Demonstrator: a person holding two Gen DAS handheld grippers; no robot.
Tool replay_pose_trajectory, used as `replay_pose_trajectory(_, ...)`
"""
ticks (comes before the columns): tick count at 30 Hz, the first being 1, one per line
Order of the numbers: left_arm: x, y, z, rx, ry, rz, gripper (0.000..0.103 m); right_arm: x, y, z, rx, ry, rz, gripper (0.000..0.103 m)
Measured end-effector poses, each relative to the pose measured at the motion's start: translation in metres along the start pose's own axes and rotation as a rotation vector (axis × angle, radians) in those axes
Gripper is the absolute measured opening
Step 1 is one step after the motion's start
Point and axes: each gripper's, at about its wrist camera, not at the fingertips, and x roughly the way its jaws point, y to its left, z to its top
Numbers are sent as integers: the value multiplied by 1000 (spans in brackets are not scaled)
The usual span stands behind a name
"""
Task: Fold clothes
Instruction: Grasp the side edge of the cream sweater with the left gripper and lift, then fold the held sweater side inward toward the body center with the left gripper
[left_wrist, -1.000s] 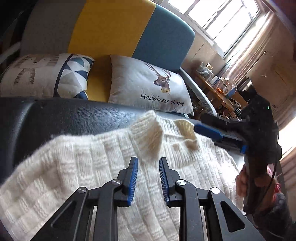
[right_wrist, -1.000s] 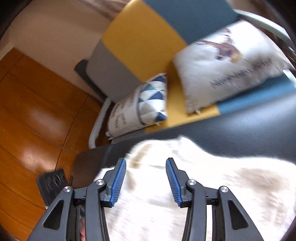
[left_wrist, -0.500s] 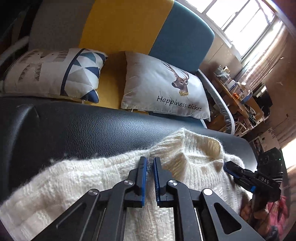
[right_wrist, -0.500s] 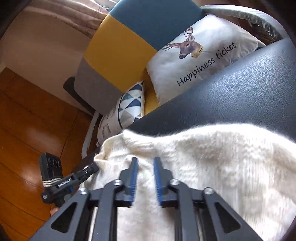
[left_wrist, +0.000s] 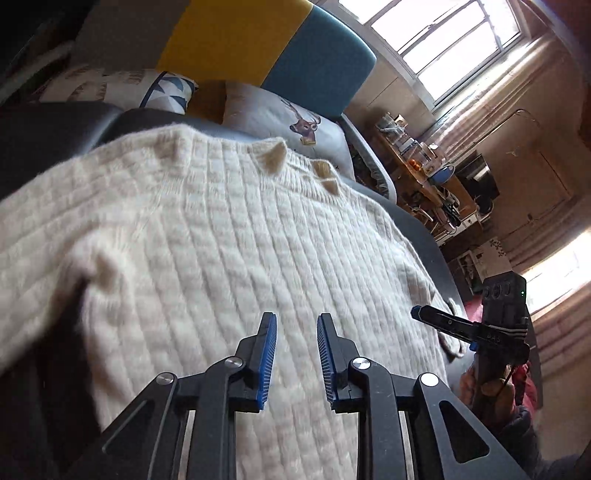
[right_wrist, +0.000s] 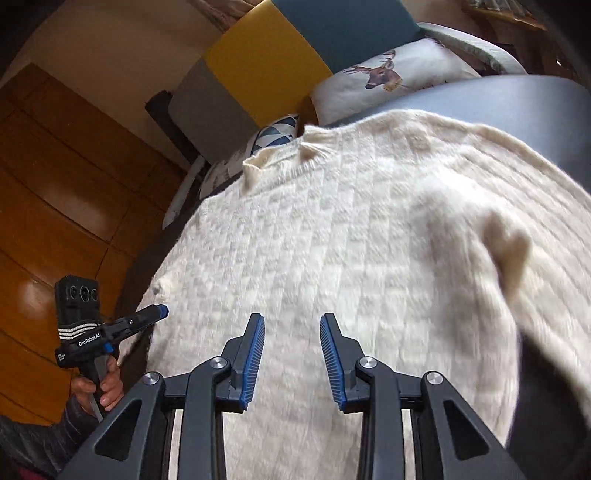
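Sweater of cream ribbed knit lies spread flat on the black leather bench, its collar toward the far edge by the deer-print cushion. The left gripper and the right gripper hover over the hem side, both with jaws apart and empty. For a good fold, I think each should pinch one near corner, through both layers, then lift together evenly toward the collar.
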Motion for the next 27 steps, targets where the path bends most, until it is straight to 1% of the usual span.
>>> replay_pose_trajectory(2,-5,13,-20,-47,16,57,26,-1,-8,-22,42,13,-38,34)
replay_pose_trajectory(3,-10,22,-27,-89,14,61,25,-3,-12,-30,64,-15,-28,34)
replay_pose_trajectory(4,-18,30,-33,-142,-1,28,25,-7,-14,-36,85,-42,-8,34)
replay_pose_trajectory(5,-28,37,-38,-188,-20,3,25,-11,-16,-39,106,-54,-8,34)
replay_pose_trajectory(6,-43,41,-42,-215,-53,2,26,-14,-16,-41,127,-66,-13,34)
replay_pose_trajectory(8,-75,49,-55,-237,-137,43,26,-19,-8,-45,135,-86,-2,35)
replay_pose_trajectory(9,-89,54,-63,-247,-157,55,28,-21,-3,-47,134,-95,7,38)
replay_pose_trajectory(10,-99,59,-71,-258,-164,64,33,-22,4,-50,123,-95,17,38)
replay_pose_trajectory(11,-109,64,-80,-270,-170,73,34,-20,14,-54,103,-88,29,38)
replay_pose_trajectory(13,-120,69,-97,-265,-166,115,34,-16,31,-61,66,-74,48,38)
replay_pose_trajectory(14,-122,70,-105,-265,-157,122,34,-13,39,-66,51,-66,54,38)
replay_pose_trajectory(16,-121,72,-121,-284,-136,96,34,-6,53,-75,23,-45,70,38)
replay_pose_trajectory(19,-110,63,-140,-275,-96,84,36,-2,72,-87,-31,-19,69,38)
replay_pose_trajectory(22,-97,49,-147,-215,-88,137,35,-8,77,-96,-77,-8,-1,38)
replay_pose_trajectory(23,-94,44,-146,-188,-91,167,30,-10,76,-99,-83,-5,-30,38)
replay_pose_trajectory(24,-91,42,-144,-175,-87,191,9,-12,75,-101,-89,-3,-59,39)
replay_pose_trajectory(25,-89,44,-142,-182,-81,201,7,-14,71,-104,-91,2,-101,39)
replay_pose_trajectory(27,-89,51,-137,-201,-87,216,7,-15,59,-110,-92,16,-206,39)
